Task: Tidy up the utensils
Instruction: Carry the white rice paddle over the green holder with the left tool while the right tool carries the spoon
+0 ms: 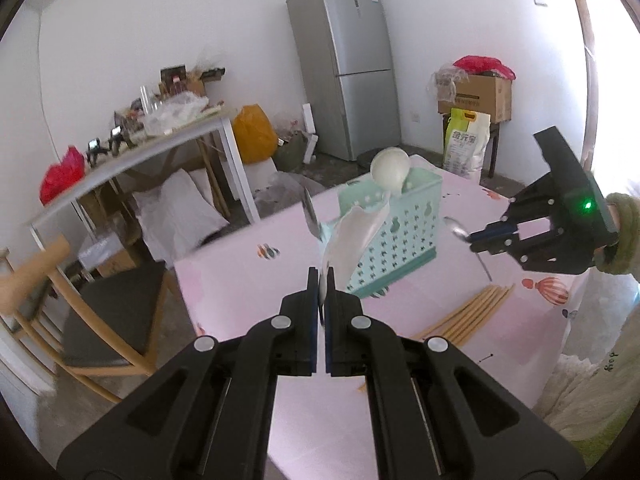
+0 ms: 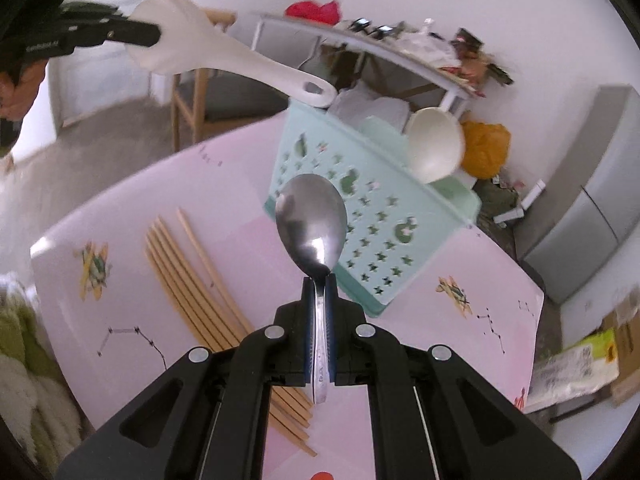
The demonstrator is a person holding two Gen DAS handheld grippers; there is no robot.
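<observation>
In the right wrist view the steel spoon [image 2: 316,224] stands along the gripper's line, its glossy oval bowl toward the upper frame and its handle clamped between the closed fingers of the right gripper [image 2: 319,280]. The left gripper [image 1: 323,276] is shut on the broad end of a smooth white plastic rice paddle [image 1: 352,236], whose long axis slants to the upper right toward the perforated mint basket [image 1: 400,232]. Wooden chopsticks [image 2: 188,280] lie flat on the pink counter [image 2: 420,340], lower left.
</observation>
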